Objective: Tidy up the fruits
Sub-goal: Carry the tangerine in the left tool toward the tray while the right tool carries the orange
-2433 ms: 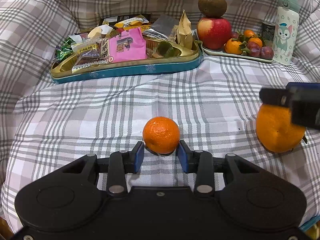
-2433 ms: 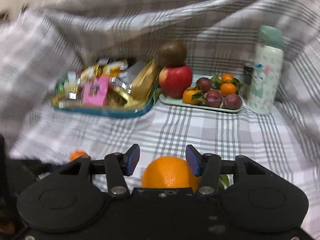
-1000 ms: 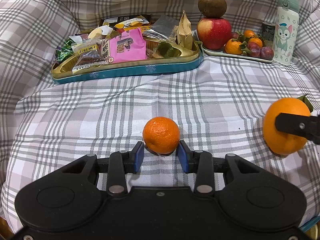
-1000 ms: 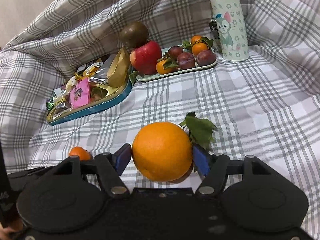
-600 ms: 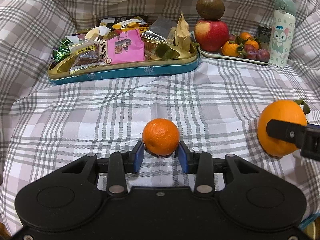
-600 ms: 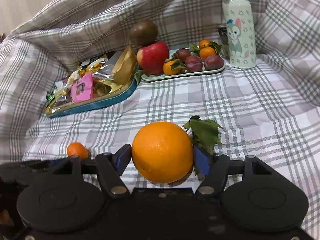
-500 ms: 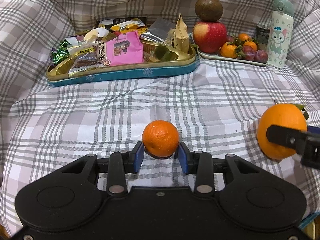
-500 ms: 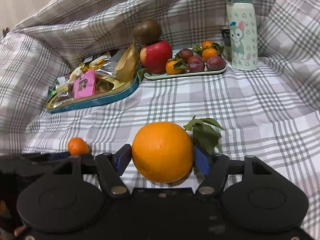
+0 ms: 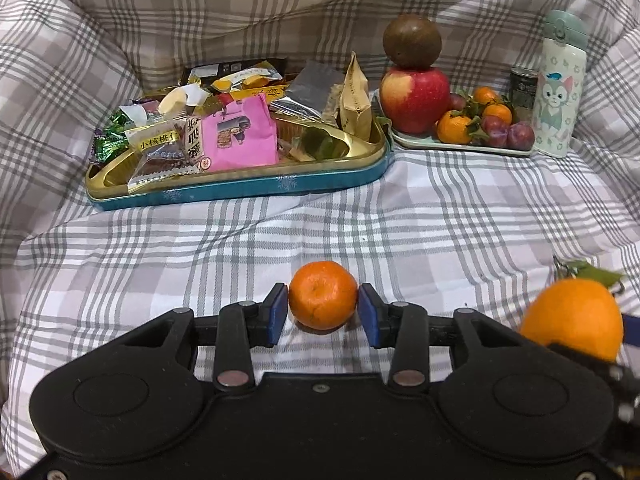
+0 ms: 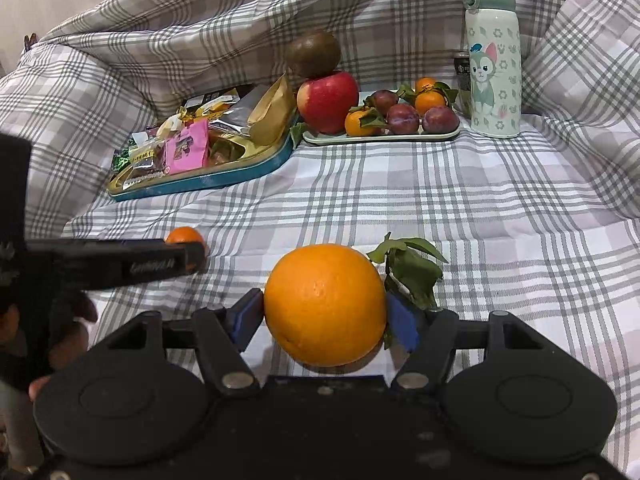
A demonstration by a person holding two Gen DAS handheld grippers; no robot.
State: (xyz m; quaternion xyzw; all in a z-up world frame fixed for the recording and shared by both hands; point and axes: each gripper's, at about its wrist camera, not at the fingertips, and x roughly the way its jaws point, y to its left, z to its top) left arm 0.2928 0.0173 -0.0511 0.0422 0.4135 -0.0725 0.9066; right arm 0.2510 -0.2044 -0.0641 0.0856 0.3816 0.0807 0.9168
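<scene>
My left gripper (image 9: pixel 323 314) is shut on a small mandarin (image 9: pixel 322 294), held just above the checked cloth. My right gripper (image 10: pixel 325 318) is shut on a large orange (image 10: pixel 325 304) with a leafy stem (image 10: pixel 412 270); the orange also shows at the right of the left wrist view (image 9: pixel 573 314). The mandarin and the left gripper's finger (image 10: pixel 120 266) show at the left of the right wrist view. A pale fruit tray (image 9: pixel 460 146) at the back right holds a red apple (image 9: pixel 414 98) with a brown fruit (image 9: pixel 412 42) on top, small mandarins and plums.
A gold and teal tin (image 9: pixel 240 188) full of snack packets stands at the back left. A cartoon-cat flask (image 9: pixel 560 88) and a dark can (image 9: pixel 524 90) stand right of the fruit tray. Folded checked cloth rises around the sides and back.
Both grippers have closed on their fruit and lifted it slightly. The right gripper with the orange has swung upright and drawn nearer the left gripper.
</scene>
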